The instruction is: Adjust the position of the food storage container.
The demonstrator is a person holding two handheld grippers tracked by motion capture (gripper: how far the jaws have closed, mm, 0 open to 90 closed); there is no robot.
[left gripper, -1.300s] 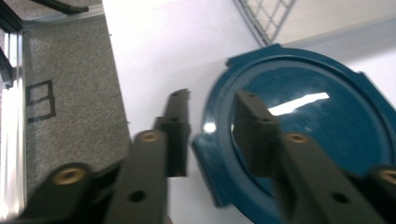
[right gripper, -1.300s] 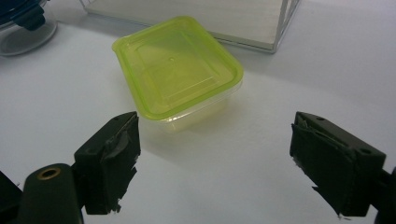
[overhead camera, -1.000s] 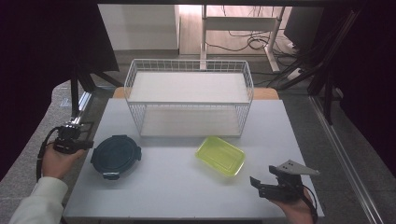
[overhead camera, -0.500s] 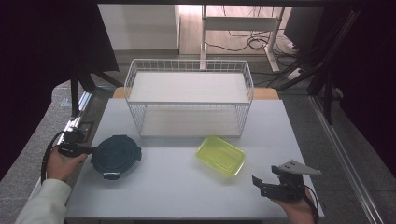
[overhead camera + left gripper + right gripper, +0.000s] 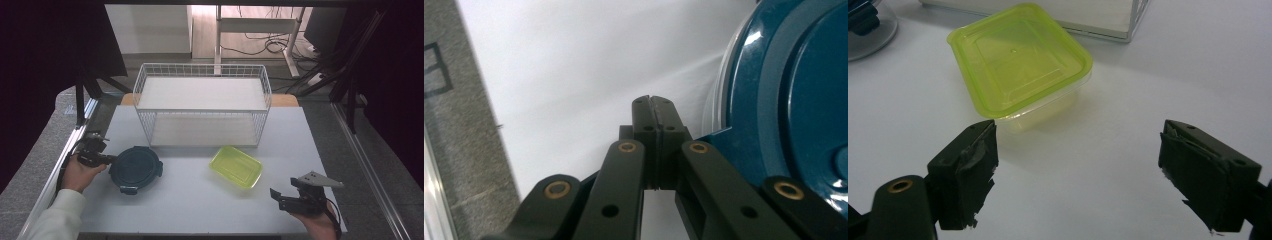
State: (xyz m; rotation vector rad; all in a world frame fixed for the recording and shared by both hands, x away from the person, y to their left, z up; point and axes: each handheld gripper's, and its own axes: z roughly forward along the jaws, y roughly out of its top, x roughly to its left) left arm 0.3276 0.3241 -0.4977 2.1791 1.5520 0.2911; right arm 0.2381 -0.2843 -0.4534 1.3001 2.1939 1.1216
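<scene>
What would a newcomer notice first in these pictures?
First the white wire basket standing at the back of the table, then two lidded containers in front of it: a round dark-blue one at the left and a yellow-green rectangular one nearer the middle. The left gripper, shut, sits at the blue container's edge; the right gripper waits open.

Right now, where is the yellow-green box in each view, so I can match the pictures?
High view: the yellow-green box lies right of centre on the white table, in front of the wire basket.
Left gripper view: not in it; the blue round container sits beside the shut jaws.
Right gripper view: upper centre-left, beyond the open jaws.
Shared landmark: the blue round container, left of the box.
</scene>
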